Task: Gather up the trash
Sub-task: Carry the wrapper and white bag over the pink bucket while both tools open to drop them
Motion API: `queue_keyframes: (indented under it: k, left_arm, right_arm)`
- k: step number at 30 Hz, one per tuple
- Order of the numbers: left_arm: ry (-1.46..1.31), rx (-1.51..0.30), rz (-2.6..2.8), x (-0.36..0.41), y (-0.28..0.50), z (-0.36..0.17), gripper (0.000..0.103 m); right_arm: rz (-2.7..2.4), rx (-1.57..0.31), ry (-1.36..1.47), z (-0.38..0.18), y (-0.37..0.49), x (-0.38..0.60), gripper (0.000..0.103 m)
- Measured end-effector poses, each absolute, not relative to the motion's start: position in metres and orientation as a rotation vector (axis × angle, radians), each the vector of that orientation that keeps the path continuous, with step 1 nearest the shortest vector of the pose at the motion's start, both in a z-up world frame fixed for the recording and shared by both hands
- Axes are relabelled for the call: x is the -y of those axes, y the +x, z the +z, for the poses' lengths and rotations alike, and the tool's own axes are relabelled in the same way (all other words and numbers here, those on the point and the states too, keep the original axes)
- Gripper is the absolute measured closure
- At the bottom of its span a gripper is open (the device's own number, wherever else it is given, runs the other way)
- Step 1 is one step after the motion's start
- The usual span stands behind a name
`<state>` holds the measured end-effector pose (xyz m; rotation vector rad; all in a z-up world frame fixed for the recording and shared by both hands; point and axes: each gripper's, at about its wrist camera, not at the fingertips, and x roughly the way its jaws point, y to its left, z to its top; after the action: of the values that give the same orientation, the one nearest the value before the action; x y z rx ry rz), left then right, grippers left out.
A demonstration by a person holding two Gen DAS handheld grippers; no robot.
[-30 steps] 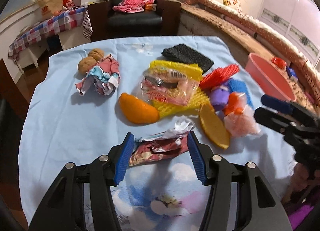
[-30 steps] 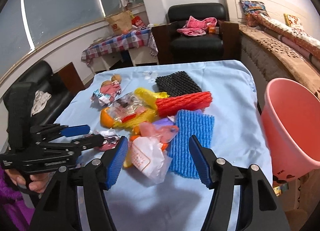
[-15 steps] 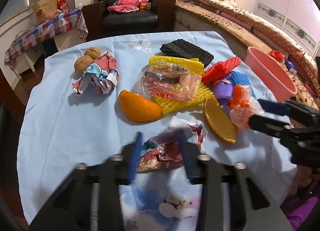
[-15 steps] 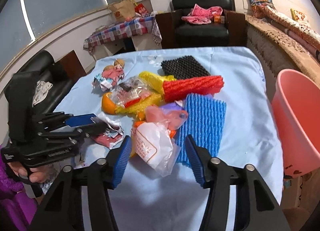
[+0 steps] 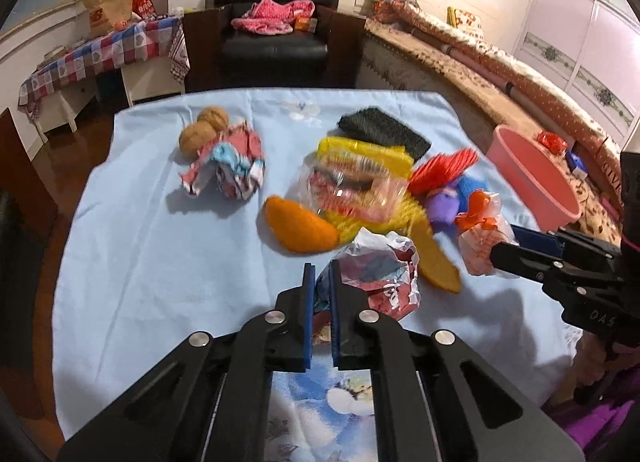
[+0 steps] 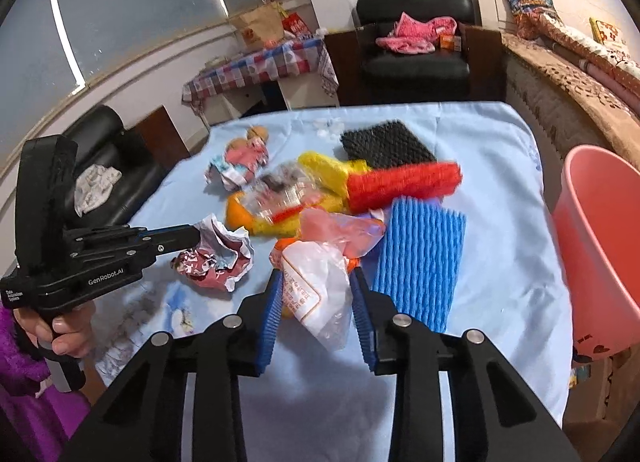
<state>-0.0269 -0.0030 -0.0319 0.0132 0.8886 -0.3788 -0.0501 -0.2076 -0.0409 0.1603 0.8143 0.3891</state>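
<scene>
My left gripper (image 5: pixel 322 270) is closing, and its blue pads pinch the near edge of a crumpled red and silver wrapper (image 5: pixel 380 274), held just above the light blue tablecloth (image 5: pixel 160 262). The right wrist view shows the same wrapper (image 6: pixel 218 258) at the left gripper's (image 6: pixel 196 236) tips. My right gripper (image 6: pixel 316 278) is closing too, and its pads touch both sides of a white plastic bag (image 6: pixel 316 286) with orange print. This bag (image 5: pixel 480 246) also shows in the left wrist view, at the right gripper's (image 5: pixel 500 246) tips.
A pink basin (image 6: pixel 600 246) stands off the table's right edge. Trash lies mid-table: an orange peel (image 5: pixel 300 226), a clear packet (image 5: pixel 352 186) on yellow foam net, a red net (image 5: pixel 444 170), a blue net (image 6: pixel 420 258), a black net (image 5: pixel 384 132), walnuts (image 5: pixel 204 130) and crumpled paper (image 5: pixel 228 170).
The left jaws went from wide open to shut on the wrapper, which bunched up and rose a little. The right jaws narrowed onto the white bag.
</scene>
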Motion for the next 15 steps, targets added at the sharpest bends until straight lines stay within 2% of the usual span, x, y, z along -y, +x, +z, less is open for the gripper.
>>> queue_keyframes:
  k: [15]
  left_arm:
    - [0.004,-0.752,-0.501,0.075,-0.016,0.035,0.097]
  right_arm:
    - [0.191,-0.643,0.259,0.014,-0.063,0.289,0.070]
